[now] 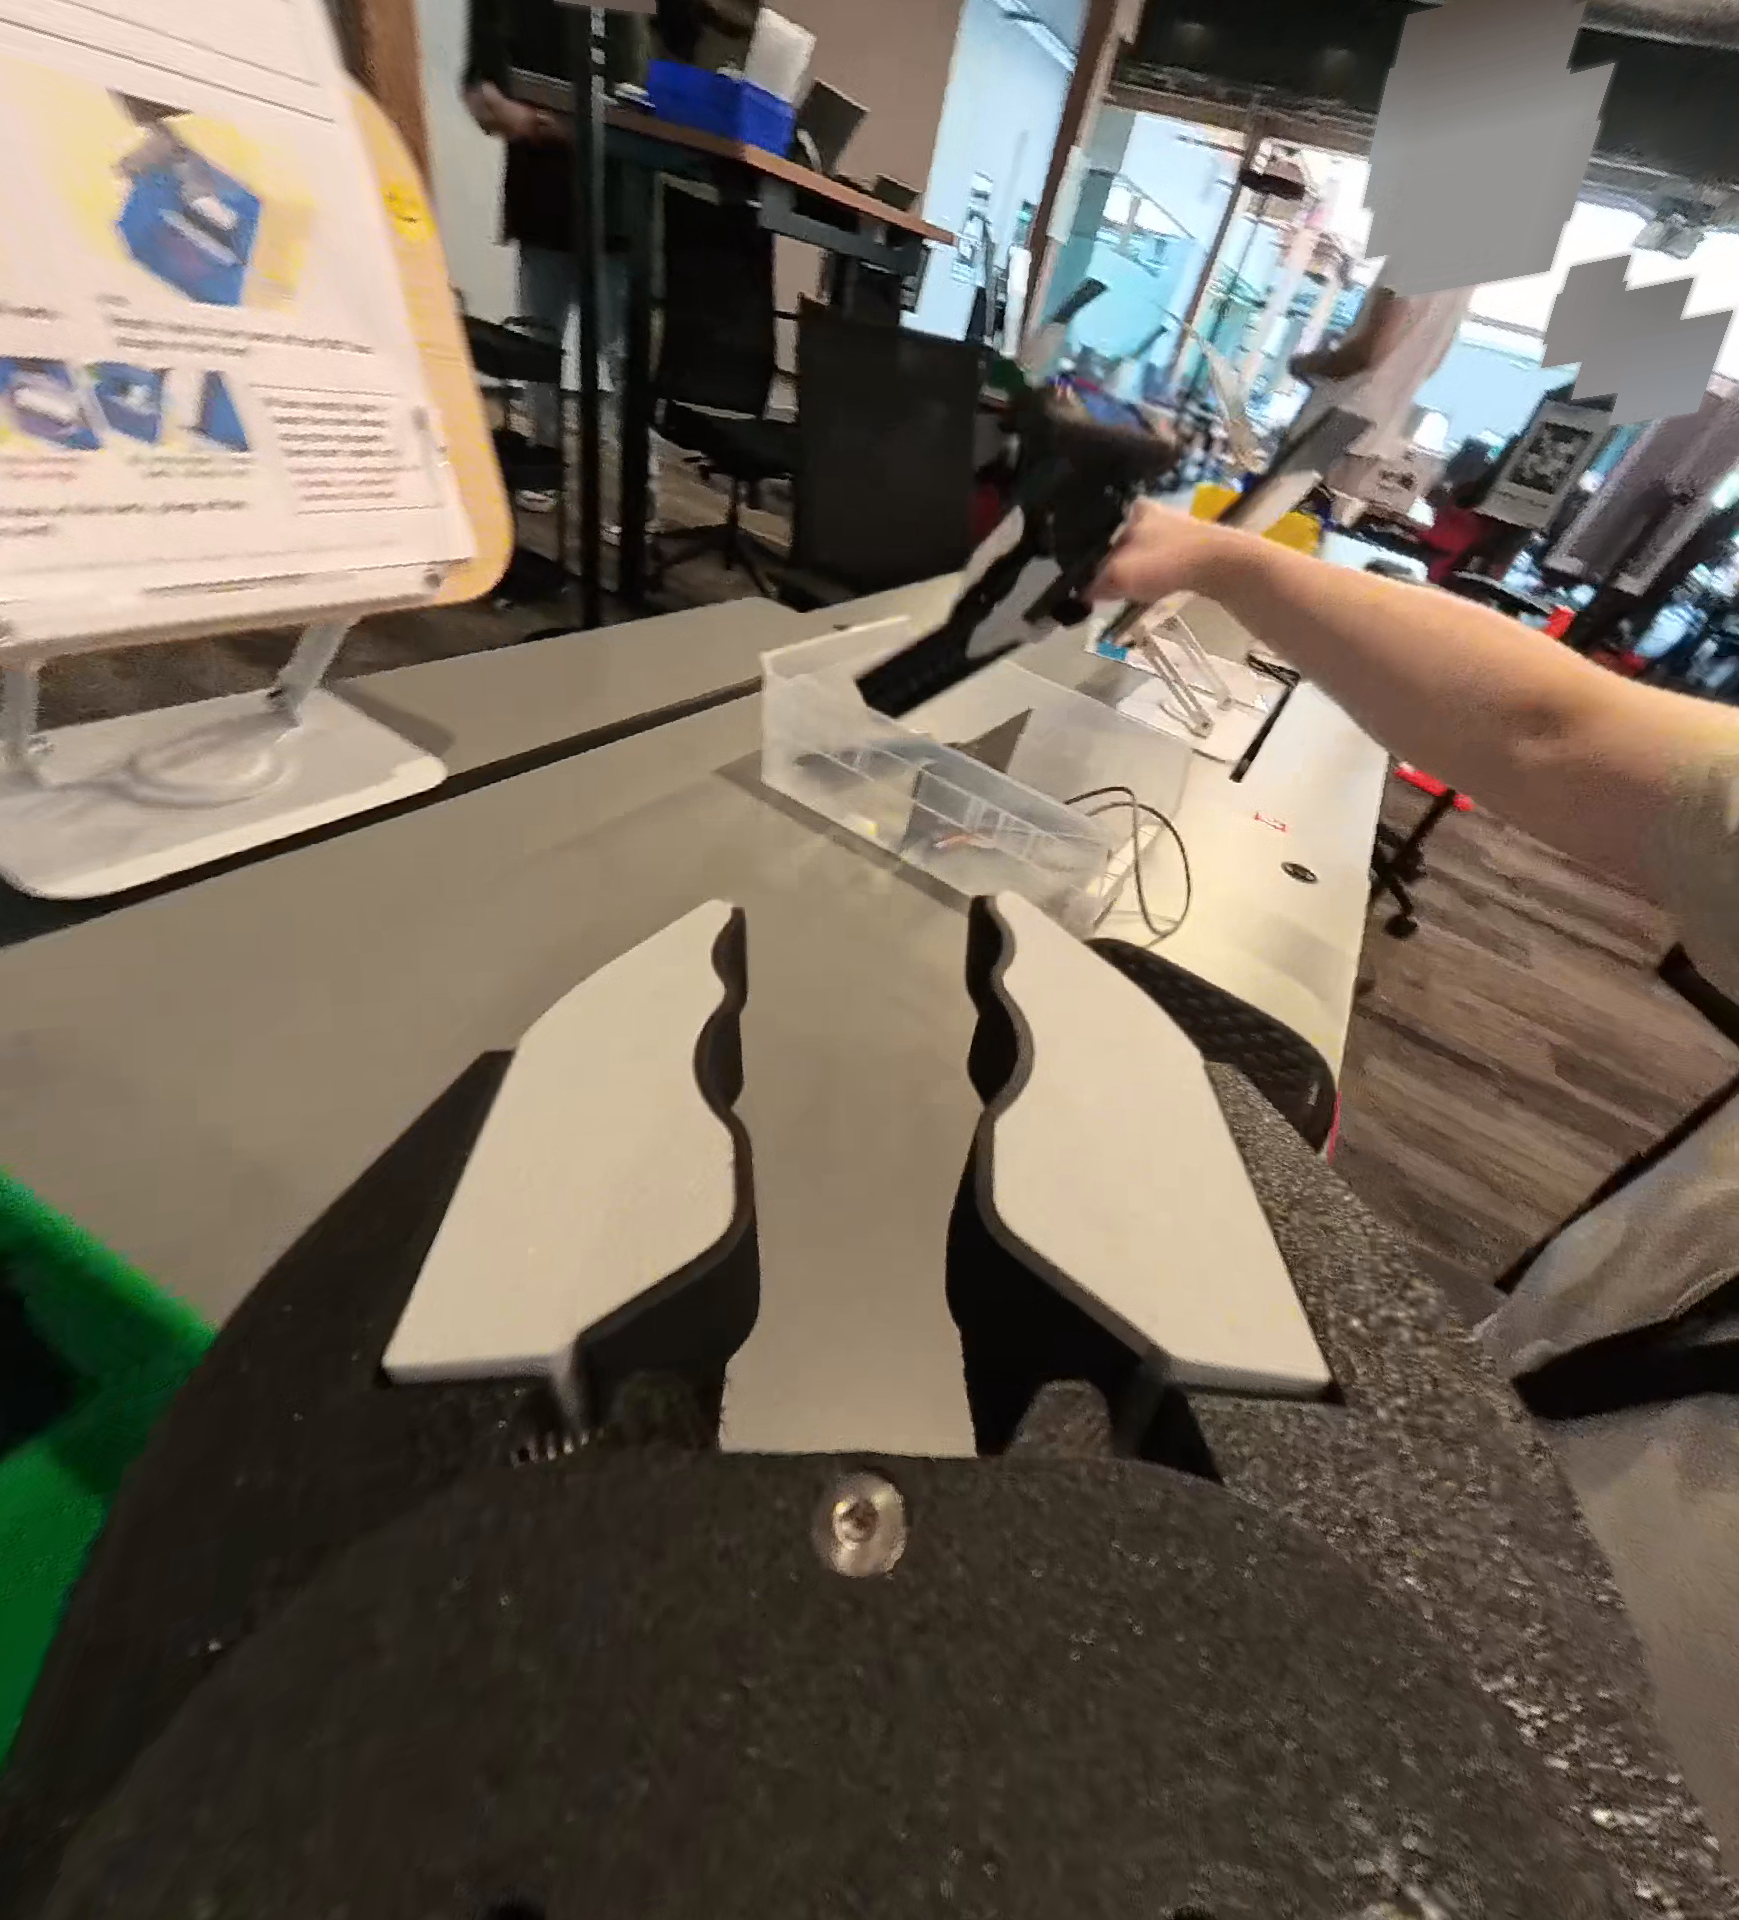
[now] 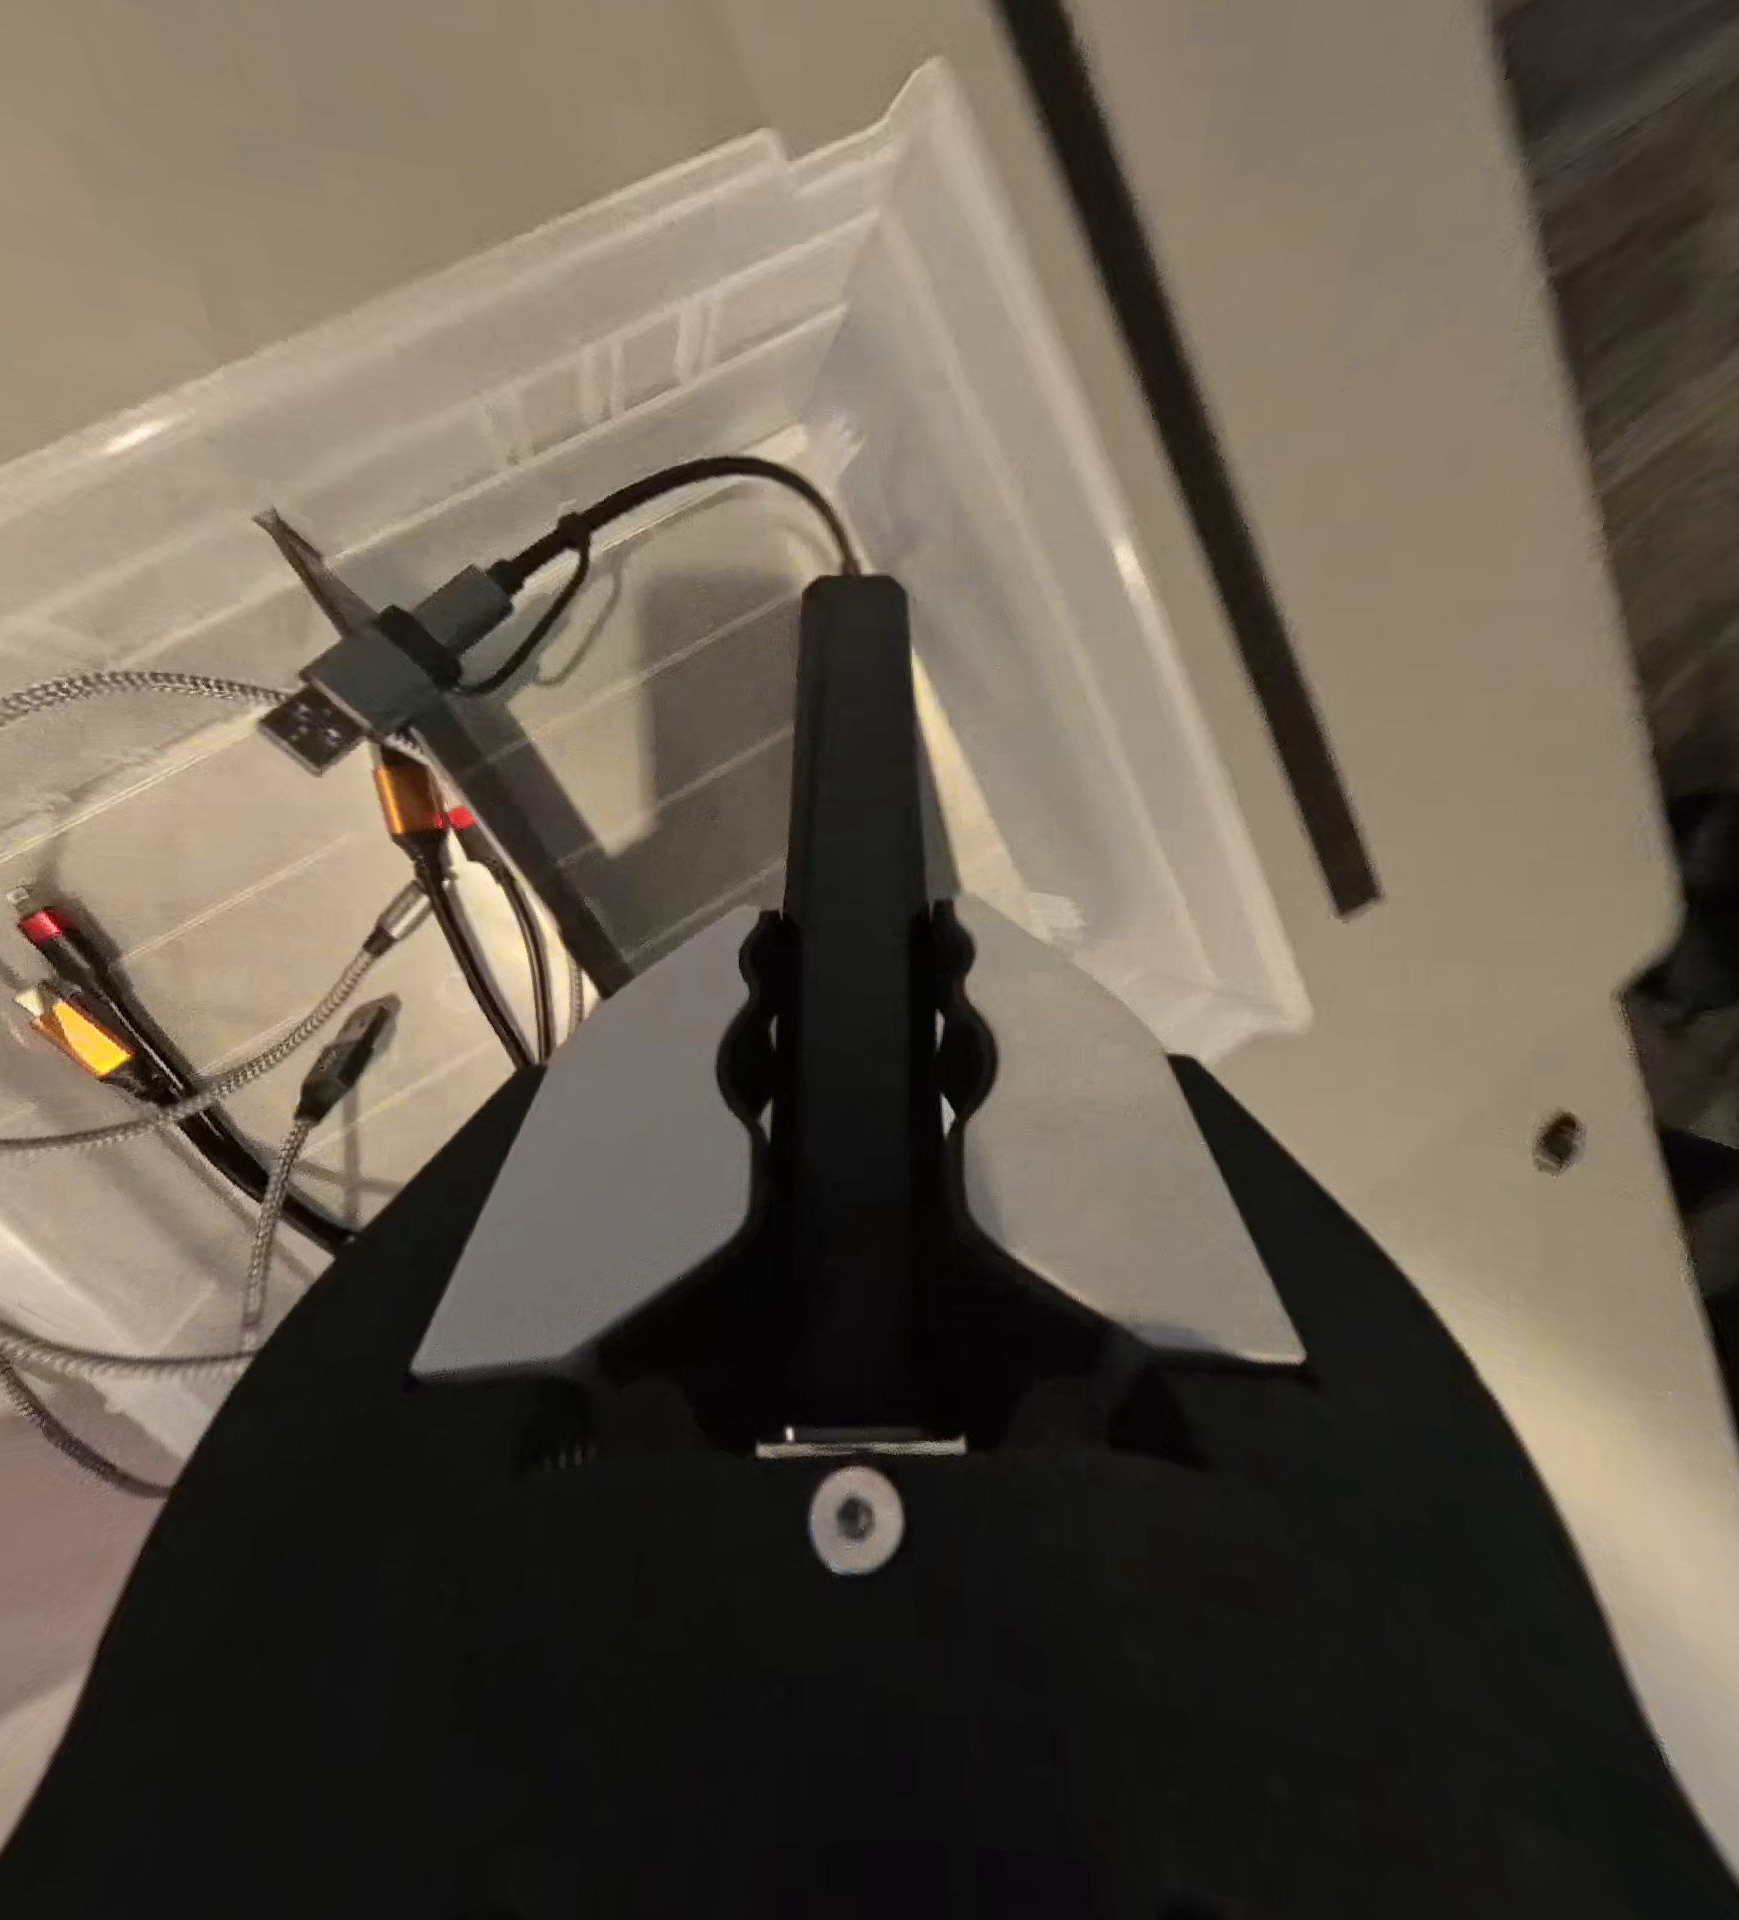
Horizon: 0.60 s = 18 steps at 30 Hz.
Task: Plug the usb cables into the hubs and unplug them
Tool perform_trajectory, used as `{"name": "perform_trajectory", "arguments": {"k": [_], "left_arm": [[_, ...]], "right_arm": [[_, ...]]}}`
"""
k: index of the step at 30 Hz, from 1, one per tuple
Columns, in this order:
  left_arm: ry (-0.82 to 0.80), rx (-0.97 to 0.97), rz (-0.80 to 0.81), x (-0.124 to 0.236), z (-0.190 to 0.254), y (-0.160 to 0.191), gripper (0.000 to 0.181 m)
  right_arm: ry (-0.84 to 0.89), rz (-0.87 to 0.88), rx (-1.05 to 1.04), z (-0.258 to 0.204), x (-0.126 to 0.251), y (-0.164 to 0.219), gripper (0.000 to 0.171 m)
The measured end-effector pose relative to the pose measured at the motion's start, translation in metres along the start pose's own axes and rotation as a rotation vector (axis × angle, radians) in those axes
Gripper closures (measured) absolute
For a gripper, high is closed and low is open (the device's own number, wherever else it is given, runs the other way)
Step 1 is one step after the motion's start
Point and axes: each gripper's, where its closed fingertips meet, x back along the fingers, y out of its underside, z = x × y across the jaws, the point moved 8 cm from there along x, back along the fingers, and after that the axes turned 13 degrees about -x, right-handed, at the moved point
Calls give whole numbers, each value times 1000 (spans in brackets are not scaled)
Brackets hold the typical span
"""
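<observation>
1. Tongs first, nearest us: our left gripper [image 1: 849, 935] hangs low over the grey table [image 1: 273, 997] with its two fingers spread and nothing between them.

2. Our right gripper [image 2: 849, 935] is pinching a long black hub [image 2: 849, 831] along its sides, the hub's far end pointing out past the fingertips, with its dark lead [image 2: 730, 483] arcing away from that end.

3. Beyond it sits a clear plastic bin [image 2: 1104, 644] holding the task's things: a grey hub [image 2: 522, 769] lying slantwise, a grey plug [image 2: 460, 613] resting across its far end, and an orange plug [image 2: 403, 805] that looks seated in its side.

4. At the bin's near left lie loose braided cables [image 2: 345, 997], with a red plug [image 2: 44, 925] and another orange plug [image 2: 80, 1039] at their free ends.

5. Handling, as we judge it: the hubs are light, stiff and smooth, so a grip across the flat sides suits them. The cables are limp and springy, so we would take them by the hard plug shell, never the cord. A light hub will likely drag along unless the other gripper holds it.

6. The left wrist view alone shows the wider table: a paper stand [image 1: 169, 727] at far left, a green box [image 1: 3, 1403] at near left, and the right gripper reaching into the bin from above.

7. Only the right wrist view shows the bin's contents and plugs clearly.
</observation>
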Motion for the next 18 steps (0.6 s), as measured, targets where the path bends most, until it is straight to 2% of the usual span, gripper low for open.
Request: {"name": "perform_trajectory", "arguments": {"k": [3,7,12,13,15,17,18], "left_arm": [[-72,34,12,21,-2,8,142],[-127,51,-7,35,-4,14,143],[-123,47,-6,30,-6,10,143],[-121,47,-11,28,-7,10,143],[-104,51,-15,27,-5,9,143],[-96,46,-20,28,-1,10,143],[-97,42,-24,29,1,10,143]], "right_arm": [[-185,2,29,-3,-29,0,142],[-270,-49,45,10,-59,8,142],[-186,-266,97,10,-85,21,142],[-134,-243,77,11,-77,20,142],[-84,-21,1,7,-34,18,158],[-44,318,-38,-20,33,28,127],[-58,466,-28,-47,64,43,120]]}}
